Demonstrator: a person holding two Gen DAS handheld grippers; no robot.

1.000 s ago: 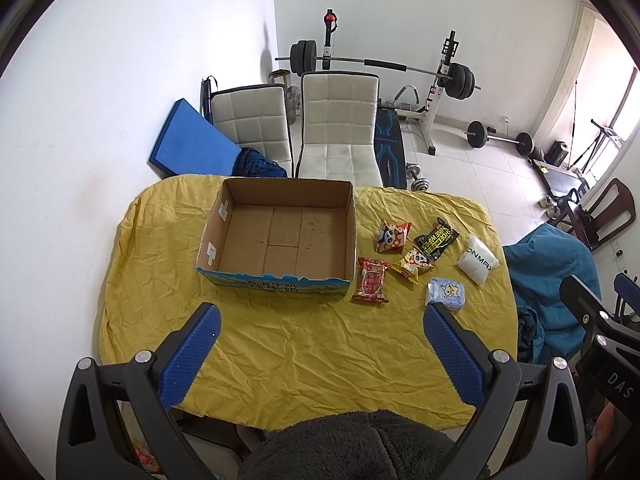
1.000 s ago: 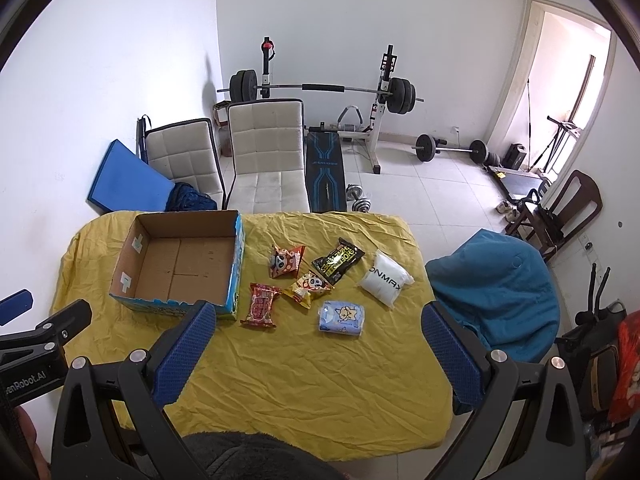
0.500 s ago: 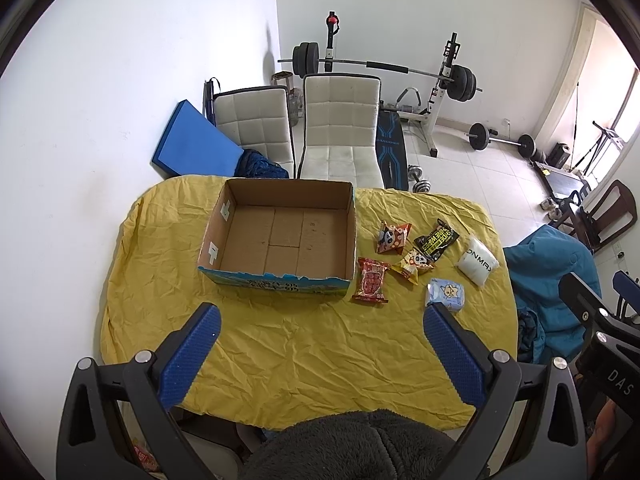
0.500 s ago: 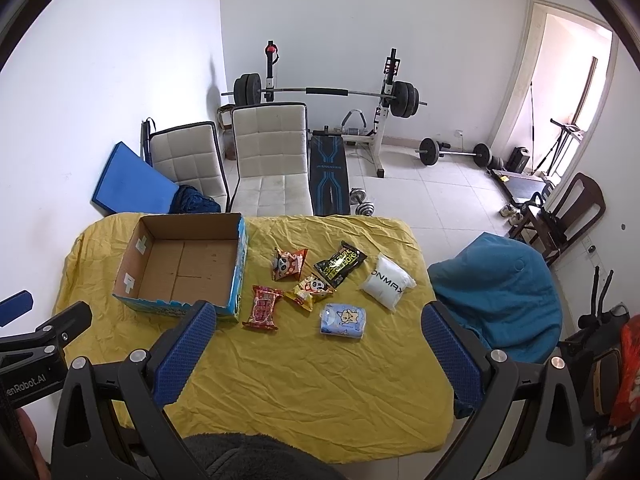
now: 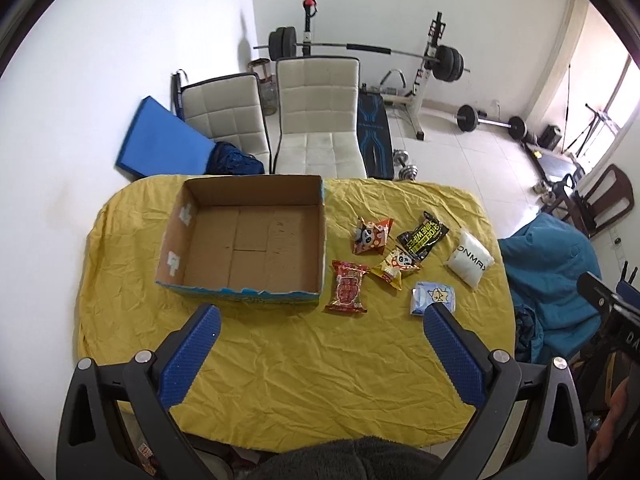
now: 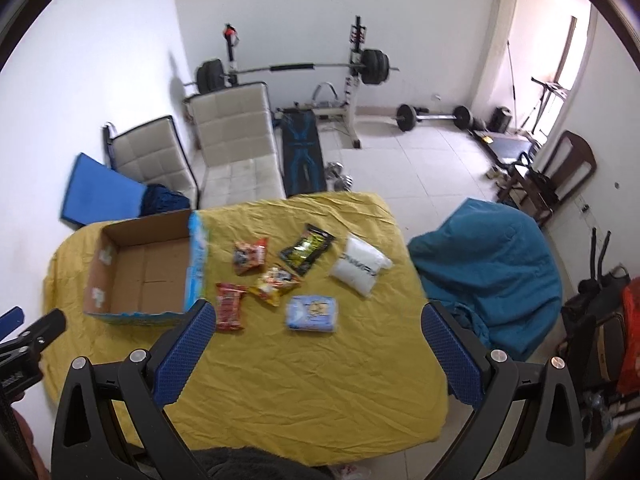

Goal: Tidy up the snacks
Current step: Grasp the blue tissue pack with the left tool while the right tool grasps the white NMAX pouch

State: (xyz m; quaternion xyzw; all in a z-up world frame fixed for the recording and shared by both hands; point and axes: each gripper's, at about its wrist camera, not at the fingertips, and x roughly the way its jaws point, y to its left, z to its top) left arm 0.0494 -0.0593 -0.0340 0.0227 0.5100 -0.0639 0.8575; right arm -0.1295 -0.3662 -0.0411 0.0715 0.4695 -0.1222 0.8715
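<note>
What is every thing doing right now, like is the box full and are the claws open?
cardboard box: open-topped, empty
red snack packet: flat, beside box
orange snack packet: on cloth
yellow snack packet: on cloth
black snack packet: on cloth
white pouch: on cloth
blue packet: on cloth
left gripper: open, empty
right gripper: open, empty

Two black handheld grippers, blue-padded fingers

The left gripper (image 5: 320,354) and right gripper (image 6: 316,352) share black frames, silver screws and dimpled blue pads (image 5: 190,354) (white lettering, partly hidden).
</note>
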